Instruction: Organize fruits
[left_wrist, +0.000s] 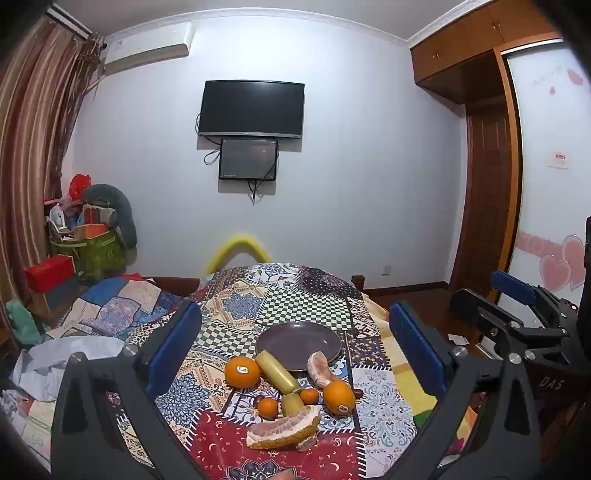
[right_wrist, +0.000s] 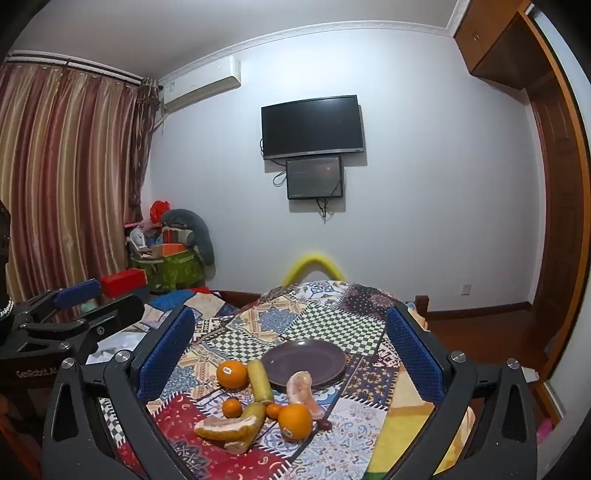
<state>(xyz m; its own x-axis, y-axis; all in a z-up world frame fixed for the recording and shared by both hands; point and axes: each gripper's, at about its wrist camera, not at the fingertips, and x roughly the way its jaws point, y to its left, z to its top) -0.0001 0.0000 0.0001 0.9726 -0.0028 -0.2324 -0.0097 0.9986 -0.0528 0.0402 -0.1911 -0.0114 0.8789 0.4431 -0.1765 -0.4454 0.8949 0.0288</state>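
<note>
Hovering side by side above a patchwork tablecloth (left_wrist: 295, 306), the left gripper (left_wrist: 295, 347) and right gripper (right_wrist: 291, 350) both have their blue-padded jaws spread wide, gripping nothing. Between the fingers lies a cluster of fruit near a dark purple plate (left_wrist: 298, 345) that holds no fruit. A large orange (left_wrist: 242, 372) sits left of the plate, beside a long yellow-green fruit (left_wrist: 277, 371). A second large orange (left_wrist: 339, 397) rests at the right, just beside a peeled pomelo segment (left_wrist: 320, 370) touching the plate's rim. Two small tangerines (left_wrist: 267, 407) sit in the middle, and nearest the cameras lies a pomelo wedge (left_wrist: 282, 430) in its rind.
</note>
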